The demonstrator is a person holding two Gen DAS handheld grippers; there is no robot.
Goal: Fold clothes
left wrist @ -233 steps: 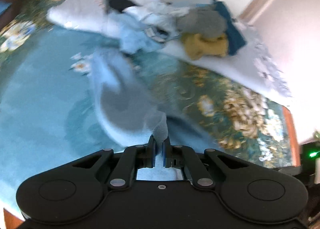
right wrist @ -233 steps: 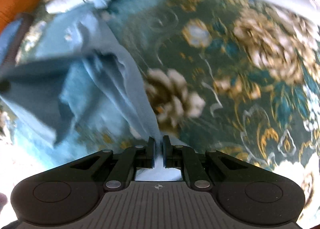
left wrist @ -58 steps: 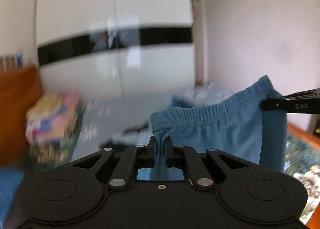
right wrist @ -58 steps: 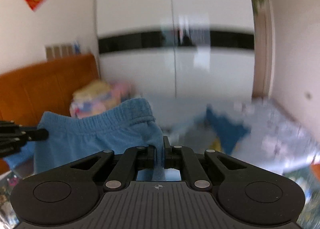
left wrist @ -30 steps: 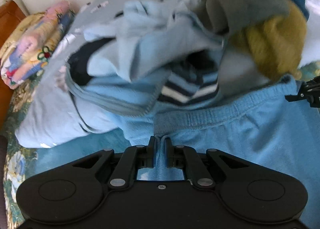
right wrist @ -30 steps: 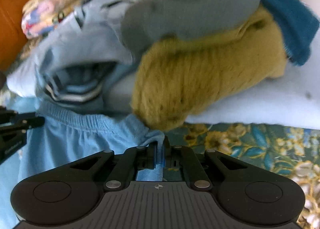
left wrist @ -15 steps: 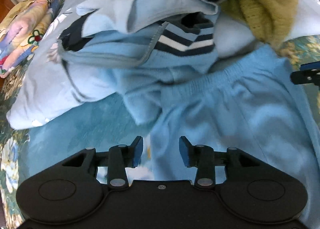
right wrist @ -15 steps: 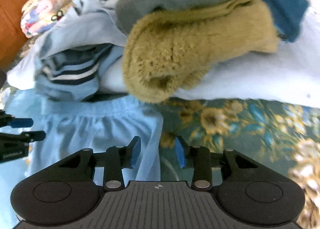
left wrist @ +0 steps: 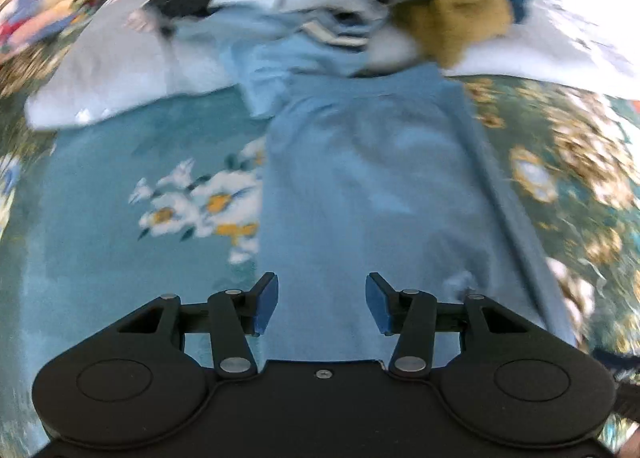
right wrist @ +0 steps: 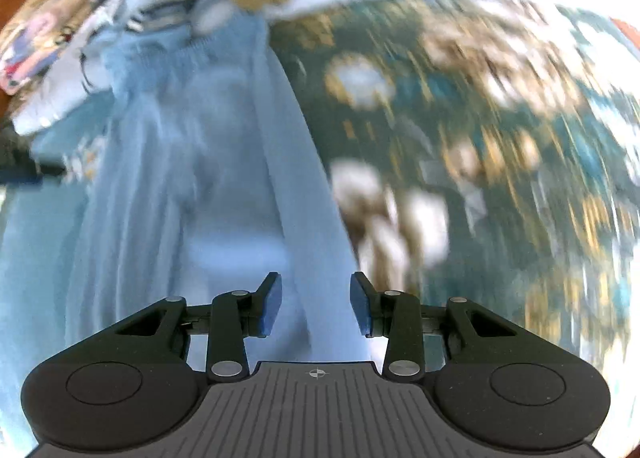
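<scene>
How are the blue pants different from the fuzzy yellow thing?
The blue pants lie spread flat on the bedspread; the yellow sweater is bunched up on the clothes pile. The pants look smooth and pale blue; the sweater looks fuzzy and mustard. Neither is held by tongs.

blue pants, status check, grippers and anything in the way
Left gripper open, right gripper open, both empty. Blue pants laid out flat on the bedspread, waistband far end. Clothes pile touches the waistband.
</scene>
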